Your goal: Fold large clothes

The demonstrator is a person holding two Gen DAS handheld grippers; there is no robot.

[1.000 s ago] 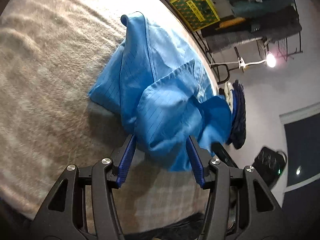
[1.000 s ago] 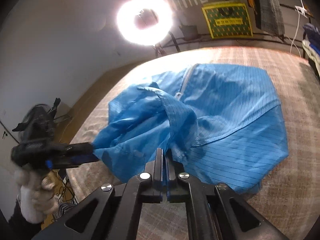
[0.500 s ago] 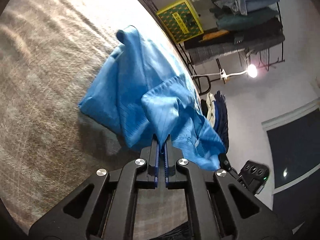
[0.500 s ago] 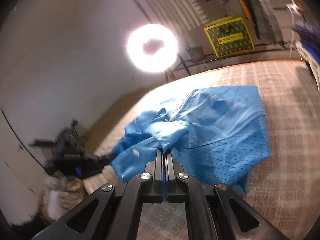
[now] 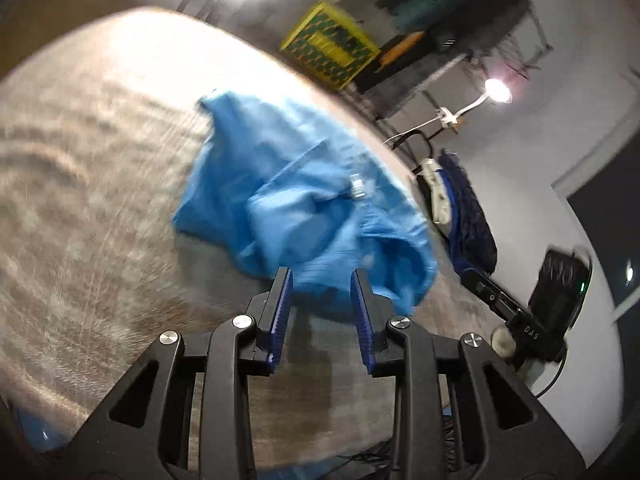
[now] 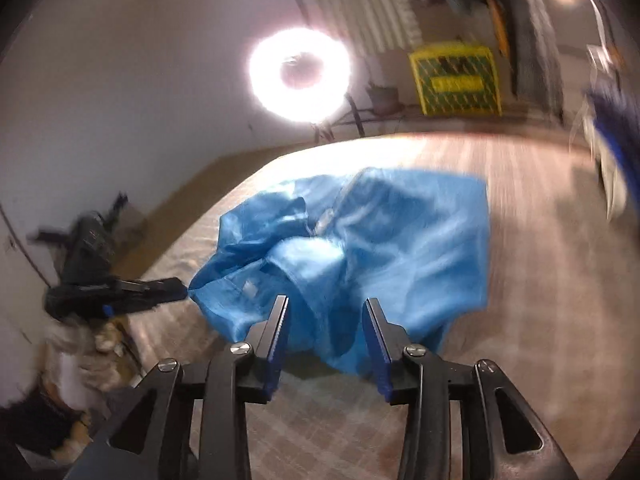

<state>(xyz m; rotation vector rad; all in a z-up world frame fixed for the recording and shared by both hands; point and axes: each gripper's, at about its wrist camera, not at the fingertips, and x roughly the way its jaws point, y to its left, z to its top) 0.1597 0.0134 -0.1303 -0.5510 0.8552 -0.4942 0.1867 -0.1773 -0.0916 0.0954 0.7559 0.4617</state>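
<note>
Left wrist view | blue garment [image 5: 304,208] lay rumpled on the plaid bed [image 5: 88,184] | left gripper [image 5: 322,280] and right gripper [image 6: 325,310], clamped on cloth half a second earlier, now gaped empty | fabric dropped, likely regrasp before folding.

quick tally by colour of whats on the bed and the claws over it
blue garment: 1
plaid beige bed cover: 1
black claws with blue pads, both open: 2 (left claw, right claw)
total: 4
</note>
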